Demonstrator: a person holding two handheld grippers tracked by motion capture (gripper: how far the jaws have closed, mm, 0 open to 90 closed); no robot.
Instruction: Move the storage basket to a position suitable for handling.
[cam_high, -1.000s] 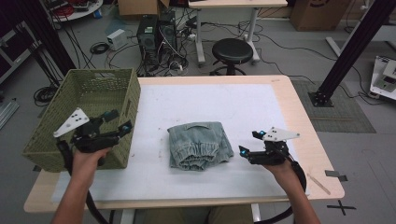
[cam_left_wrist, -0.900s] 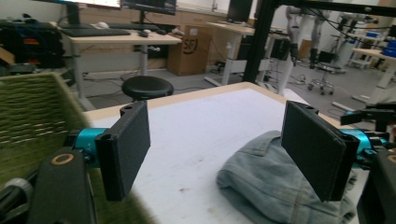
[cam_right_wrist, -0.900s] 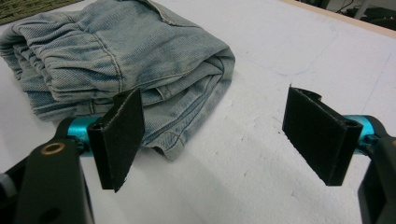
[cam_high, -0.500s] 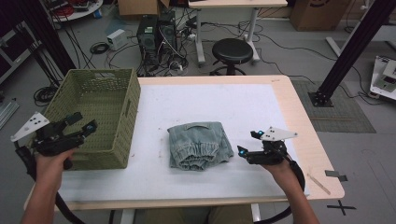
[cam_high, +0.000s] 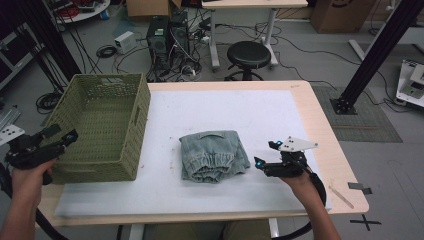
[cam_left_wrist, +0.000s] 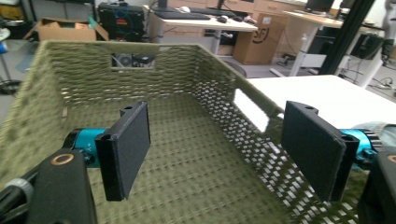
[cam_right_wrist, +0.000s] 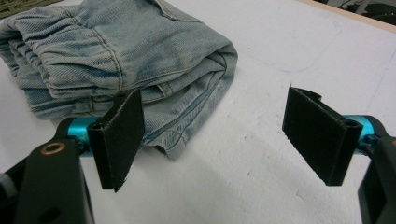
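Observation:
Folded light-blue jeans (cam_high: 212, 155) lie in the middle of the white mat (cam_high: 250, 110); the right gripper view has them close, jeans (cam_right_wrist: 116, 60). My right gripper (cam_high: 267, 155) sits low just right of the jeans, open, with nothing between its jaws; right gripper (cam_right_wrist: 215, 135). A green woven basket (cam_high: 102, 125) stands at the table's left, and it holds nothing. My left gripper (cam_high: 61, 134) is held at the basket's near left corner, open, looking into the basket (cam_left_wrist: 187, 154) over its rim; left gripper (cam_left_wrist: 217, 149).
The wooden table (cam_high: 330, 140) extends right of the mat. Behind the table are a black stool (cam_high: 249, 54), a computer tower (cam_high: 167, 37) with tangled cables, and a black frame post (cam_high: 375, 50). A tape cross (cam_high: 367, 220) marks the floor at right.
My left gripper swung out to the left from the basket's front right corner, then came a little back towards the basket's left side. The right gripper stayed beside the jeans.

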